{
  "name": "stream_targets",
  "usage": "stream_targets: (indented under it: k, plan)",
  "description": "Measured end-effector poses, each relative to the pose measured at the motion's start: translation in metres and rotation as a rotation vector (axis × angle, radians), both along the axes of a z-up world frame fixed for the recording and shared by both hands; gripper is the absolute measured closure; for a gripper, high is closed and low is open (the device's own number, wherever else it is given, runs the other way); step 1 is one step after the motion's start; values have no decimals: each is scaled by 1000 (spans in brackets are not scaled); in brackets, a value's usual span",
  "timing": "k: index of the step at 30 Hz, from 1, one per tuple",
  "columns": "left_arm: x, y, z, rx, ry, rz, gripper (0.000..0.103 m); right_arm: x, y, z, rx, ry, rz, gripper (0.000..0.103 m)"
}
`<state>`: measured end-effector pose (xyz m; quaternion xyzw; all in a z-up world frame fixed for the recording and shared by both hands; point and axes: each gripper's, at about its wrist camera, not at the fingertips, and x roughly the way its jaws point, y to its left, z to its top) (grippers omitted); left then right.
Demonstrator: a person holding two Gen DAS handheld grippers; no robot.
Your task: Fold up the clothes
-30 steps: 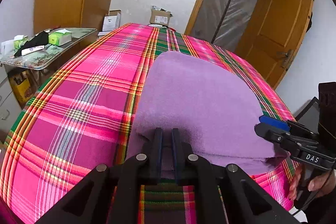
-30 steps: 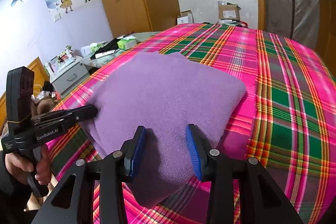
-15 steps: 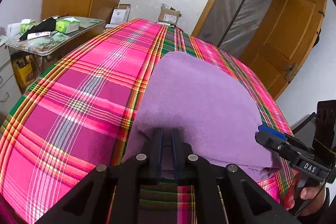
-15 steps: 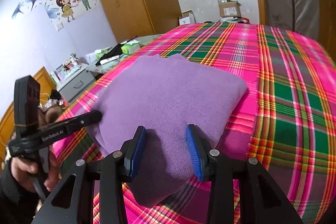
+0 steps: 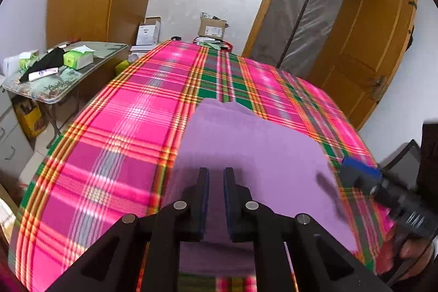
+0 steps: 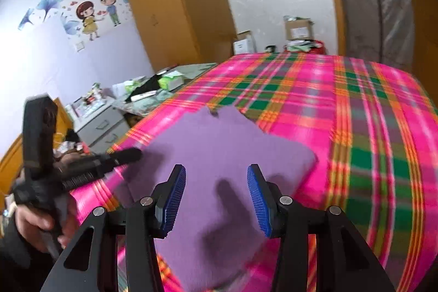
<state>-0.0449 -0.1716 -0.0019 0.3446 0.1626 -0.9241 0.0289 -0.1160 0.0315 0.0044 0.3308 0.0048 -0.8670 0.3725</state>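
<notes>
I see the folded purple garment (image 6: 219, 155) lying on the plaid bed (image 6: 369, 127). My left tongs (image 5: 216, 177) are nearly pressed together, pinching nothing I can make out; my right tongs (image 6: 216, 182) are spreading above it.

A big bed (image 5: 115, 127) fills the room ahead of both claws. It has a bright checked cover (image 6: 369, 127) in pink, green and orange lines. A soft purple cloth (image 5: 246, 144) lies flat on the cover, folded, right under and in front of the claws. It sits near the close edge of the bed. Past the purple cloth, the cover is bare all the way to the far end. The picture is a bit blurry.
</notes>
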Motion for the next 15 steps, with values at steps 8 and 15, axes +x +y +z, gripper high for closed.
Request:
stream_targets:
  k: [8, 15]
  plan:
    - [-3, -6, -26, 19, -29, -8, 93, -63, -50, -8, 97, -11, 66, 89]
    - [-1, -7, -30, 4, -8, -24, 93, -79, -73, -37, 159, -62, 98, 93]
